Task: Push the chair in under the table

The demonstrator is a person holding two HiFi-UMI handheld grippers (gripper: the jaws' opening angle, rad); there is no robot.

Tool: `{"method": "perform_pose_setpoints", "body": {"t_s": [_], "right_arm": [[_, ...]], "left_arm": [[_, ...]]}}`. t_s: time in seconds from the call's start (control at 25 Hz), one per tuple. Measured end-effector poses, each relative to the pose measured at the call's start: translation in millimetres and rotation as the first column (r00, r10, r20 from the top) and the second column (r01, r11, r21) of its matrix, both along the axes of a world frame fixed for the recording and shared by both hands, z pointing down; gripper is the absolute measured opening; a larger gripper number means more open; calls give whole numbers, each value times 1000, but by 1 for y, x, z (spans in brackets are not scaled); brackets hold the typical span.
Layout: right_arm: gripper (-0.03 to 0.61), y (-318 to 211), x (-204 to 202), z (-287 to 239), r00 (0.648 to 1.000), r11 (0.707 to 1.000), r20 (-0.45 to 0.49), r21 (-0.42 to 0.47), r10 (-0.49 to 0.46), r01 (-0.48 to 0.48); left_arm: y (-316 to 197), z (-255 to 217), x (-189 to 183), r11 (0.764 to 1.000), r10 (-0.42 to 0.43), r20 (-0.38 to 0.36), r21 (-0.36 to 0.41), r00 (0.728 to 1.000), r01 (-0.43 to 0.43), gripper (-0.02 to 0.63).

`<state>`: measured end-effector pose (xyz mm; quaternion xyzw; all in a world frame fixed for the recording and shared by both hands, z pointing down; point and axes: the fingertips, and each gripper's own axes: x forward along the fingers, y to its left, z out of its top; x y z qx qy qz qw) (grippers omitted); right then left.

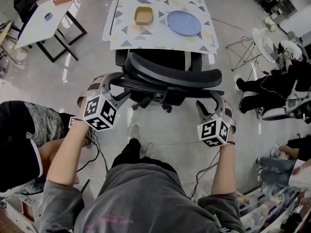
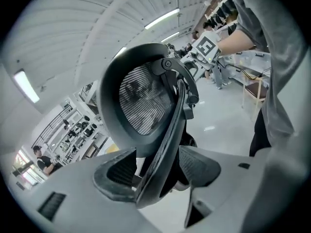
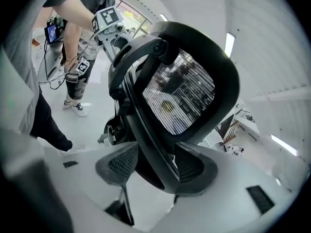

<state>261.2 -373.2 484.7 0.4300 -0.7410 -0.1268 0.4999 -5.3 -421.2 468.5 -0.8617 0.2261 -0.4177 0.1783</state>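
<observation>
A black office chair (image 1: 165,76) with a mesh back stands at the near edge of the table (image 1: 160,41), which has a triangle-patterned cloth; its seat reaches under the table top. My left gripper (image 1: 112,82) is at the left end of the chair back and my right gripper (image 1: 210,103) is at the right end. In the left gripper view the back's black frame (image 2: 167,144) runs between the jaws of the open left gripper (image 2: 158,171), and both ribbed pads show bare. The right gripper (image 3: 156,166) is also open around the frame (image 3: 146,130).
A yellow bowl (image 1: 144,15) and a blue plate (image 1: 183,22) sit on the table. A white side table (image 1: 43,21) stands at the back left. Seated people (image 1: 272,86) and a small round table (image 1: 262,38) are to the right. Another person (image 1: 24,135) crouches at the left.
</observation>
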Motion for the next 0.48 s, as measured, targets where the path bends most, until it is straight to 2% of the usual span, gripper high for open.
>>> {"method": "perform_pose_setpoints", "body": {"t_s": [0.2, 0.36, 0.48], "right_arm": [[222, 8, -3, -19, 996, 999, 81, 36, 24, -27], [221, 13, -8, -34, 990, 996, 139, 74, 30, -41], [221, 16, -9, -47, 981, 993, 190, 105, 36, -57]], "left_arm": [[7, -18, -8, 998, -65, -96, -14, 993, 64, 272], [15, -33, -13, 993, -114, -186, -29, 976, 111, 261], [20, -42, -14, 991, -136, -227, -30, 964, 133, 253]]}}
